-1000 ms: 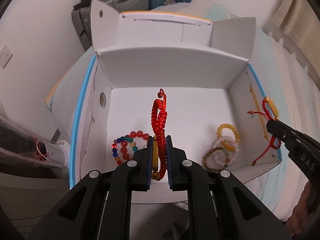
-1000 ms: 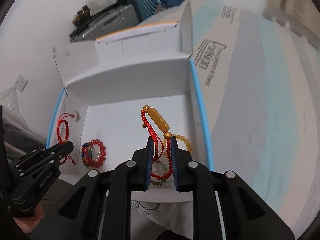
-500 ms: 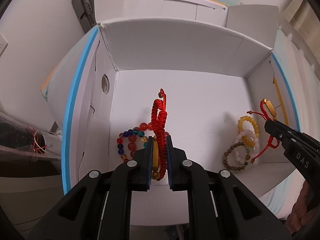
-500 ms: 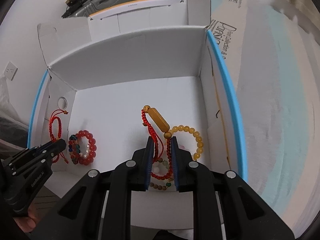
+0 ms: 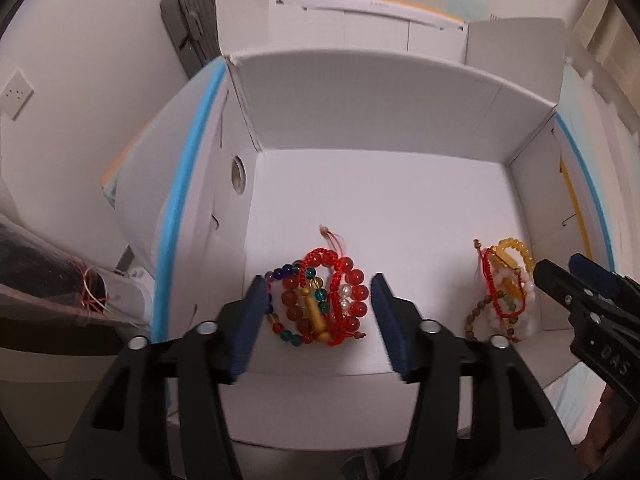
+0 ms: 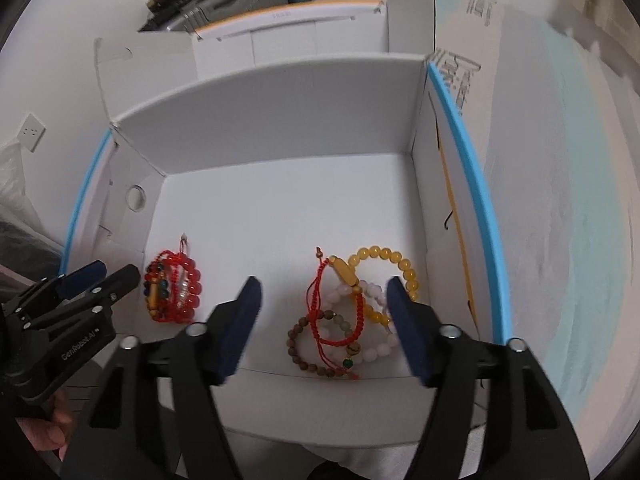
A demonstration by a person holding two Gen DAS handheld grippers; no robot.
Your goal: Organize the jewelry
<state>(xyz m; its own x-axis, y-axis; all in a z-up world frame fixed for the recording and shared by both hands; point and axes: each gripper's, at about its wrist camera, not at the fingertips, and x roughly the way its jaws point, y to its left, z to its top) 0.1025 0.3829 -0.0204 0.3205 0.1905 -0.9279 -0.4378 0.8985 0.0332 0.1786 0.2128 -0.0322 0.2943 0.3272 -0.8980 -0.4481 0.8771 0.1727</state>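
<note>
A white cardboard box [image 5: 360, 128] holds two piles of bracelets. My left gripper [image 5: 320, 308] is open above the left pile, where a red cord bracelet [image 5: 320, 280] lies on red and coloured bead bracelets [image 5: 352, 292]. My right gripper [image 6: 322, 312] is open above the right pile, where another red cord bracelet [image 6: 320, 312] with a gold bar lies on yellow [image 6: 384, 258], pink and brown bead bracelets. Each gripper also shows in the other's view: the right gripper [image 5: 560, 276] and the left gripper [image 6: 108, 276].
The box [image 6: 280, 112] has blue-edged side walls and raised flaps. A grey suitcase [image 5: 192, 32] and a teal one stand behind it. A wall socket [image 5: 16, 94] is at the left. Light blue bedding [image 6: 560, 200] lies to the right.
Both grippers have opened and let go of their red cord bracelets, which now lie on the piles in the box. Both grippers have moved closer over the box.
</note>
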